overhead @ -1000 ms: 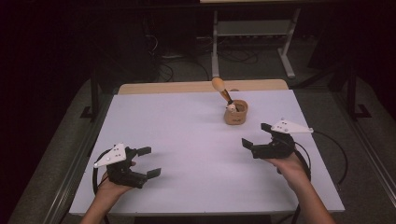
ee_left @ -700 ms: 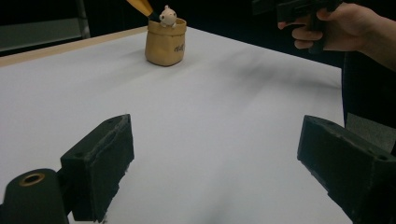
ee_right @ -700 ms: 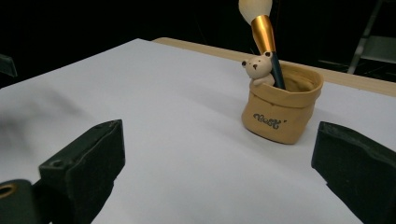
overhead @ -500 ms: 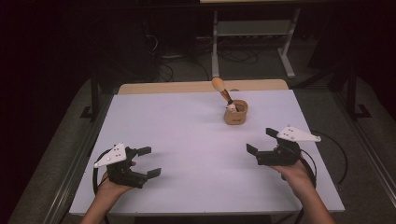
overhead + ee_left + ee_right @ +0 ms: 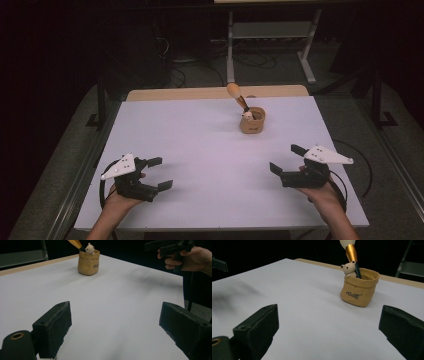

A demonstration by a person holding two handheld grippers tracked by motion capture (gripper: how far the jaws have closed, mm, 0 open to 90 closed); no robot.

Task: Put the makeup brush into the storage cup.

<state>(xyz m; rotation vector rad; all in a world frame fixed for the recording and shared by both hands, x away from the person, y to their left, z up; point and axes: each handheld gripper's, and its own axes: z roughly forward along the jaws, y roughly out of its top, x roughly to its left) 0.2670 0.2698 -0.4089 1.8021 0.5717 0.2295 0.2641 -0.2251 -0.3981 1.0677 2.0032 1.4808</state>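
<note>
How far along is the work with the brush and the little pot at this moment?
Looks done: the brush stands tilted in the tan sack-shaped pot, beside a small bear figure at its rim. In hand: nothing; the left gripper and right gripper are open near the table's front edge, apart from the pot. Left: nothing obvious.

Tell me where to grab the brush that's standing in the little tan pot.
Probably grip the brush on its gold ferrule just above the pot rim, coming from above and closing across it. It leans out of the pot, so that part is exposed, clear of the small bear figure.
</note>
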